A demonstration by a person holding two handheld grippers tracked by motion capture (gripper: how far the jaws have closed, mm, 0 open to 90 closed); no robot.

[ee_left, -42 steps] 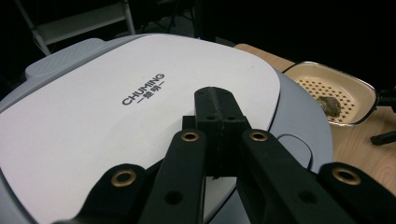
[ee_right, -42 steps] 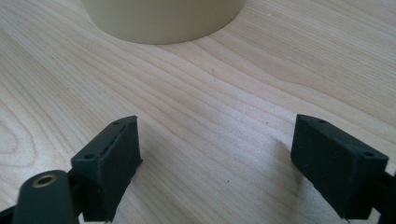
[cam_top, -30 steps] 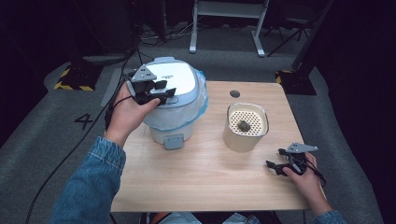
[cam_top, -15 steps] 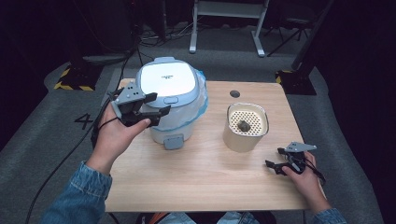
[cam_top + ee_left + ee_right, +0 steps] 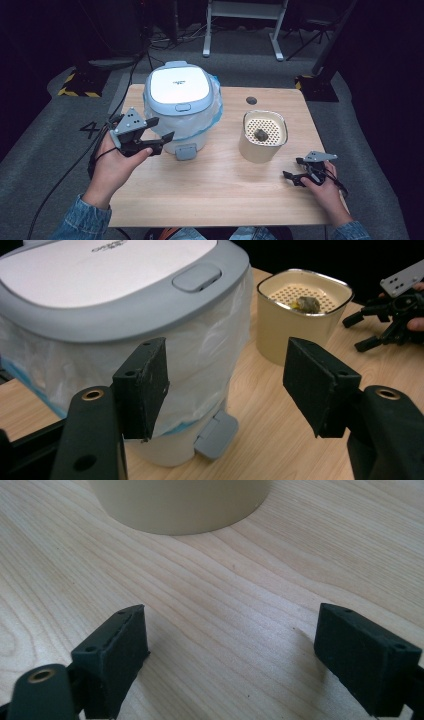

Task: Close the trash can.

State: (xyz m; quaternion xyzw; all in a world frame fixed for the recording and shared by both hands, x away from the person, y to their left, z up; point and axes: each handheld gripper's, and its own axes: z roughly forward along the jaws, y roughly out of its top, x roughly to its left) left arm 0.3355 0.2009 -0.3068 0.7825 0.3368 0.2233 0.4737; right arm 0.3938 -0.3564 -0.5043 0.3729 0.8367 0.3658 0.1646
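The pedal bin (image 5: 179, 107) looks like light, stiff plastic that would skid on the smooth bench (image 5: 210, 200) if shoved, so I judge the safest holds to be the grey foot pedal at its base or the push tab on its lid, not the thin, slippery liner bulging round its sides. It is a squat white tub with a pale blue-grey lid, left of the cream strainer cup (image 5: 263, 135). The left tongs (image 5: 152, 136), beside the bin's front-left wall, have just been spreading with nothing between them; the right tongs (image 5: 295, 171), front-right of the cup, are released.
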